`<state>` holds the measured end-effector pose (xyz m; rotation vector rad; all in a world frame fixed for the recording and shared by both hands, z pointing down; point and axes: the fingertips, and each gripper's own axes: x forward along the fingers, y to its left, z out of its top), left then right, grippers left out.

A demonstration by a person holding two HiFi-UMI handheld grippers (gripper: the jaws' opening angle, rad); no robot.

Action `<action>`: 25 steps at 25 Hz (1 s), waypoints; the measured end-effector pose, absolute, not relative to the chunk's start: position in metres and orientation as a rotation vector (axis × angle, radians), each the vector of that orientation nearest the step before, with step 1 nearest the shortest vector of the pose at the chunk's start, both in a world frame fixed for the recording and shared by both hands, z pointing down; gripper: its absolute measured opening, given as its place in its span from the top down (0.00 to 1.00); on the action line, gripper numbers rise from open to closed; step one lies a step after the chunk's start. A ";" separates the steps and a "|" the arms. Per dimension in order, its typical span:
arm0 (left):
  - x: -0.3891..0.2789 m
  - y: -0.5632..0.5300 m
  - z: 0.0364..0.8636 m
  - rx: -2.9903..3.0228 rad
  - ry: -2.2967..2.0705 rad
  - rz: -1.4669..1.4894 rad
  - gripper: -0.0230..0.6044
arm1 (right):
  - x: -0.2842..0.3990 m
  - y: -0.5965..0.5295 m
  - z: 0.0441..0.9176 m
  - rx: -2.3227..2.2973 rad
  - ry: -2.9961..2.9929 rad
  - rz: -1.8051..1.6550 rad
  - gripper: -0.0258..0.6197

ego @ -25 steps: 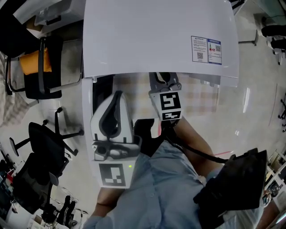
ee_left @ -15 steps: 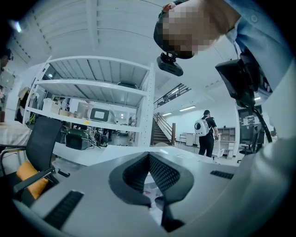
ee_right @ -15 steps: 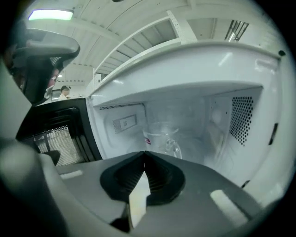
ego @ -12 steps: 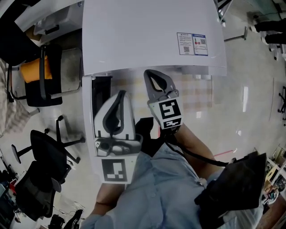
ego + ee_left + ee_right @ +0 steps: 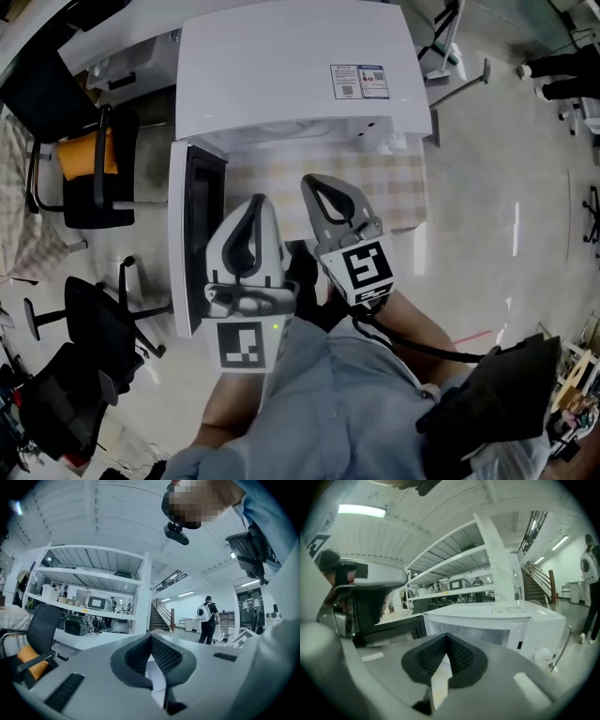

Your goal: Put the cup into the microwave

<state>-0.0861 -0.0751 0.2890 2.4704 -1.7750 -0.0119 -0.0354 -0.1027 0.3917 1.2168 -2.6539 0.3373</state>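
Head view shows your left tool (image 5: 252, 202) and right tool (image 5: 314, 182) both clenched on nothing near the front edge of the surface (image 5: 398, 187), and the cup appears in no view, so shutting the open microwave door (image 5: 192, 220) blindly might knock it over.

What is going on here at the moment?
A person holds a claw in each hand before a white microwave whose door stands open at the left. The left claw and the right claw are both shut and empty. No cup shows in any view.
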 end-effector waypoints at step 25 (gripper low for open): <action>0.000 0.088 0.210 2.497 -1.943 -0.078 0.96 | 0.062 0.063 0.243 1.371 -2.800 0.050 0.96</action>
